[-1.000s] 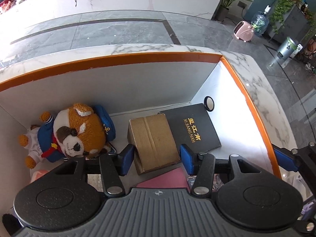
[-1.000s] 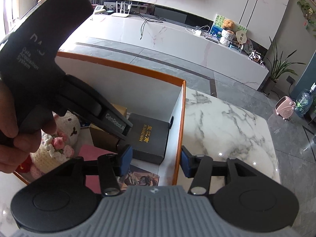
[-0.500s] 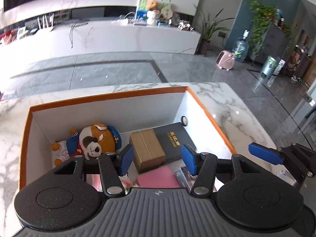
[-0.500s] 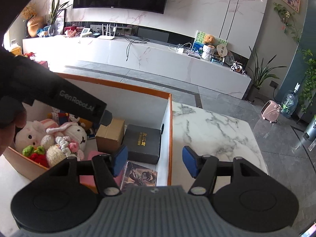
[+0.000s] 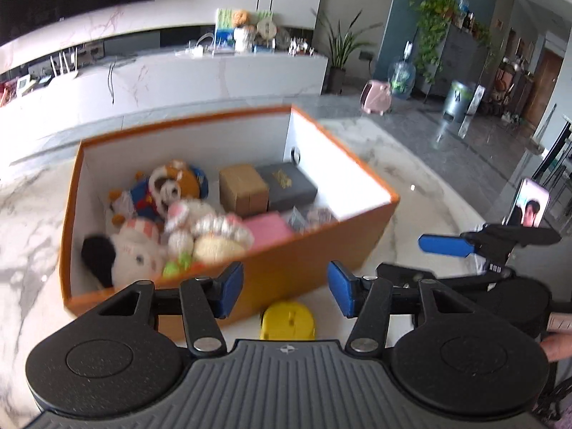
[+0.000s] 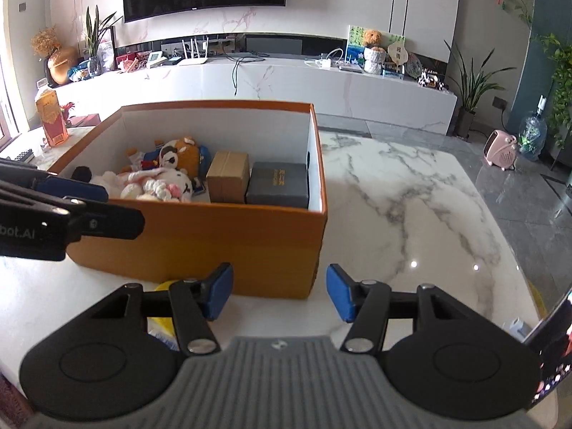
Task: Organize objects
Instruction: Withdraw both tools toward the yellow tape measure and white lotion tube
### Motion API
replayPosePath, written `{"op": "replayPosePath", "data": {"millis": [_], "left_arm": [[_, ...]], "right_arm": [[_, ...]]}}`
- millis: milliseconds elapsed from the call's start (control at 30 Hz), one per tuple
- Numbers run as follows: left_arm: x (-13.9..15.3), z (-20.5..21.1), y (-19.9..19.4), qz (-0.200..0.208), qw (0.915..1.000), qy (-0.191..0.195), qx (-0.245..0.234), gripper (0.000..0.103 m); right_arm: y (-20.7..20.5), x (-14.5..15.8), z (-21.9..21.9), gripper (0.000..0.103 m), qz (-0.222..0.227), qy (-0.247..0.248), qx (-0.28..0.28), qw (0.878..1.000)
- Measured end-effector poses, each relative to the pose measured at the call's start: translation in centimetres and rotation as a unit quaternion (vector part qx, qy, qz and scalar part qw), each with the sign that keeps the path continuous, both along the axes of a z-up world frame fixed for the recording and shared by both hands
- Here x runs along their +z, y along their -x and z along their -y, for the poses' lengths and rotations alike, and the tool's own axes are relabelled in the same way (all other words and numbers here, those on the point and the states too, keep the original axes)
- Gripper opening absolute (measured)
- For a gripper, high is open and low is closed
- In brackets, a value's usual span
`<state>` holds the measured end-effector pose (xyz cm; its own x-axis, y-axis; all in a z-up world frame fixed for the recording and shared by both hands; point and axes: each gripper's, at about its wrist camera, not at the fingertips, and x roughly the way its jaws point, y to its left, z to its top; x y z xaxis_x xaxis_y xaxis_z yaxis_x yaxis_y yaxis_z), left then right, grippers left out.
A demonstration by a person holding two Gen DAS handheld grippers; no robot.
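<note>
Mostly done, by the look: soft toys (image 6: 157, 178), cardboard carton (image 6: 227, 177) and dark case (image 6: 278, 184) already inside the orange box (image 6: 228, 243). Left outside on the bench (image 6: 411, 214): a yellow item (image 5: 288, 320). Left tongs (image 5: 282, 289) and right tongs (image 6: 279, 293) both released, grasping nothing.

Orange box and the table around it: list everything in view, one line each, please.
Orange box: one, orange outside, white inside, on marble table.
Plush toys: several, white, pink, brown, box's left side.
Cardboard box: one, brown, middle of box.
Dark box: one, grey-black with gold lettering, beside cardboard box.
Pink flat item: one, near front wall.
Yellow object: one, on table before the box.
Left hand-held gripper: open, empty.
Right hand-held gripper: open, empty.
</note>
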<state>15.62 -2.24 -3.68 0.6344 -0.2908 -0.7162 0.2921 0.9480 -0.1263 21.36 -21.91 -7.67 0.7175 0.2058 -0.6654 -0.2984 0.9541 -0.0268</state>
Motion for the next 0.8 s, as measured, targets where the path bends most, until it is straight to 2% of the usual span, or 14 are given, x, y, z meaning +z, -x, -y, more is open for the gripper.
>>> {"op": "replayPosePath", "data": {"millis": [100, 400, 800], "left_arm": [[-1.3, -0.3, 1.7, -0.003, 0.9999, -0.009, 0.008, 0.06], [-5.2, -1.0, 3.6, -0.045, 0.9976, -0.009, 0.052, 0.06], [-6.8, -0.4, 3.6, -0.061, 0.9959, 0.002, 0.067, 0.058]], "right_arm": [[0.8, -1.1, 0.7, 0.055, -0.035, -0.015, -0.009, 0.999], [2.1, -4.4, 2.5, 0.055, -0.128, -0.08, -0.032, 0.988], [1.4, -5.7, 1.4, 0.055, -0.159, -0.086, -0.001, 0.984]]}}
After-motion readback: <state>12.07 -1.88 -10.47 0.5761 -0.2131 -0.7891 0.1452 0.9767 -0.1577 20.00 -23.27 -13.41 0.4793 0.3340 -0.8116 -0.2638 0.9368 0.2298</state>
